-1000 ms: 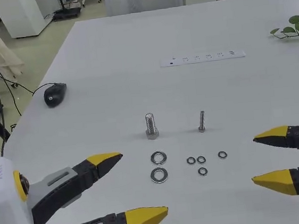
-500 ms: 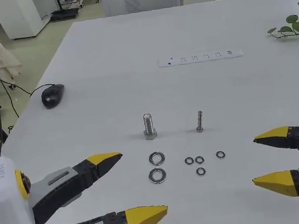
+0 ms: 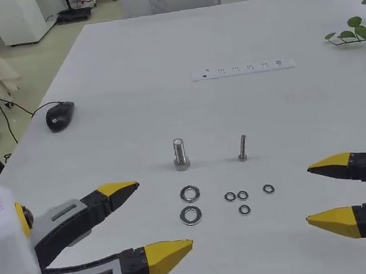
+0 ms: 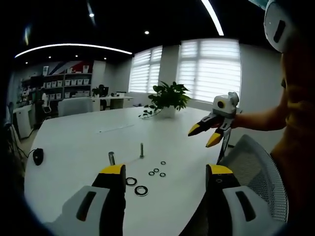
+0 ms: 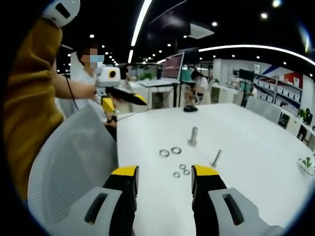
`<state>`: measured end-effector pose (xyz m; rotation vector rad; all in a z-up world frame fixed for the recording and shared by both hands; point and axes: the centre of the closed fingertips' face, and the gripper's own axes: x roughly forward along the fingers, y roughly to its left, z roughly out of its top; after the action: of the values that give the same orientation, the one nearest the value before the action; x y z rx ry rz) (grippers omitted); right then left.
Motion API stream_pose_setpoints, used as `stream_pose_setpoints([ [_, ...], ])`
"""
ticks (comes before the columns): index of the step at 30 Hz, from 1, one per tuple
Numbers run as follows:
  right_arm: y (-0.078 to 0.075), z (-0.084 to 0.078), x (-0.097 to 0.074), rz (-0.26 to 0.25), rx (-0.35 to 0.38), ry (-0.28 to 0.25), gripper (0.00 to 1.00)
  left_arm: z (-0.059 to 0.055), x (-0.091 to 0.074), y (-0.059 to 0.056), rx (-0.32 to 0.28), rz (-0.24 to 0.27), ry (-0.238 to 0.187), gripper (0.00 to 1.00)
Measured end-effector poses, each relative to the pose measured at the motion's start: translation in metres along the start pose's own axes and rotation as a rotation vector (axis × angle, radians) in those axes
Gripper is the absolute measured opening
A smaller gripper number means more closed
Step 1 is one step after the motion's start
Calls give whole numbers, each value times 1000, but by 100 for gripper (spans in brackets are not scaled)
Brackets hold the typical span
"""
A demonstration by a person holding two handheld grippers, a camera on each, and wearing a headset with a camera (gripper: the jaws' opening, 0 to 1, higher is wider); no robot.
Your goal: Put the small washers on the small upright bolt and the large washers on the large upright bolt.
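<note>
On the white table (image 3: 162, 60) stand a large upright bolt (image 3: 180, 154) and, to its right, a small upright bolt (image 3: 242, 148). In front of the large bolt lie two large washers (image 3: 190, 204). Several small washers (image 3: 244, 200) lie flat in front of the small bolt. My left gripper (image 3: 142, 220) hovers open at the near left, apart from the washers, and my right gripper (image 3: 321, 194) hovers open at the near right. The left gripper view shows the bolts (image 4: 112, 158) and washers (image 4: 141, 190) ahead of its open jaws. The right gripper view has the washers (image 5: 176, 150) ahead of its open jaws.
A black mouse (image 3: 59, 115) sits at the table's left edge, its cable trailing off. A white power strip (image 3: 242, 69) lies further back, and a green plant (image 3: 352, 30) is at the far right. A mesh chair (image 5: 74, 152) stands by the near edge.
The head camera has tipped slightly, so the whole scene has shifted. My left gripper has dropped a little lower in view. The bolts and washers have not moved.
</note>
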<state>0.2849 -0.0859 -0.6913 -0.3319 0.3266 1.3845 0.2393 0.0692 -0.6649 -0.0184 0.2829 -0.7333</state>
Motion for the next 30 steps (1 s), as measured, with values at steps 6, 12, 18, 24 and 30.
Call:
stream_pose_setpoints([
  [6, -3, 0, 4, 8, -5, 7, 45, 1, 1, 8, 7, 22, -8, 65],
  [12, -6, 1, 7, 17, -11, 15, 45, 2, 1, 13, 5, 37, -16, 65],
  [18, -9, 1, 10, 30, -18, 26, 45, -1, 0, 17, 7, 49, -7, 65],
  [24, -11, 1, 15, 46, -34, 37, 45, -1, 0, 18, 8, 58, -13, 65],
  [30, -15, 2, 18, 60, -50, 40, 45, -2, 0, 20, 8, 69, -14, 65],
])
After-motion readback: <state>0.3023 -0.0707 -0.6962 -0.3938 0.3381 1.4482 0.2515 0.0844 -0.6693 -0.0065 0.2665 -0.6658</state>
